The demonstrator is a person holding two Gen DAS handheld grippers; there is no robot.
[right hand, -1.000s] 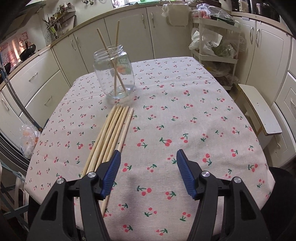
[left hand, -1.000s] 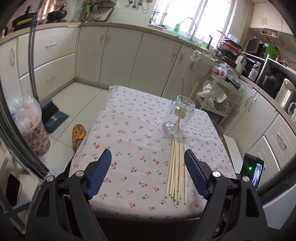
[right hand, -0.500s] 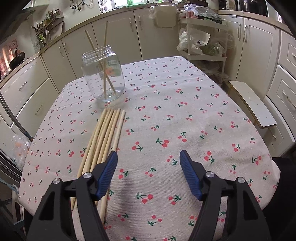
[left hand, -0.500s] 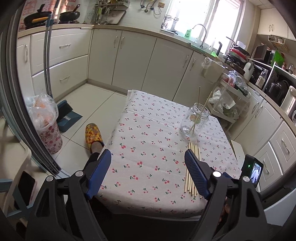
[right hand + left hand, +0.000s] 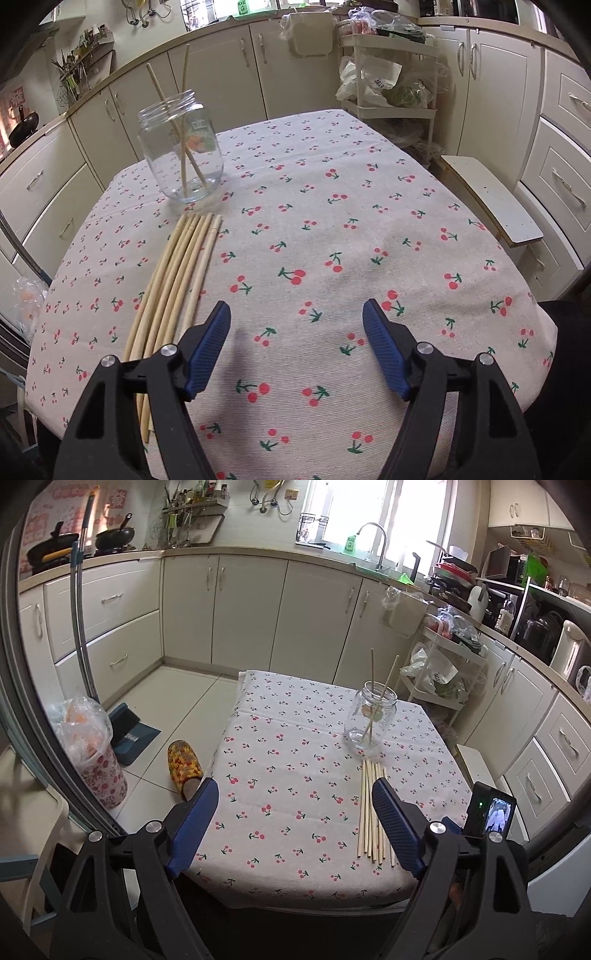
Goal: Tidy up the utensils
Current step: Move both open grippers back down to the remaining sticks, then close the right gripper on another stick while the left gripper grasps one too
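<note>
On the desk (image 5: 369, 221): chopsticks (image 5: 177, 273) in a loose row just beside the jar (image 5: 181, 147), two more inside it | left hand-held gripper (image 5: 295, 827) open, empty | right hand-held gripper (image 5: 297, 343) has just been opening, nothing between | risk: a pinch on the row may scatter sticks or nudge the jar

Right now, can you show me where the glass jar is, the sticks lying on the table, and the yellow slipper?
glass jar (image 5: 181, 155), right wrist view, middle of its clear wall.
sticks lying on the table (image 5: 177, 266), right wrist view, middle of the bundle.
yellow slipper (image 5: 183, 762), left wrist view, its patterned top.
</note>
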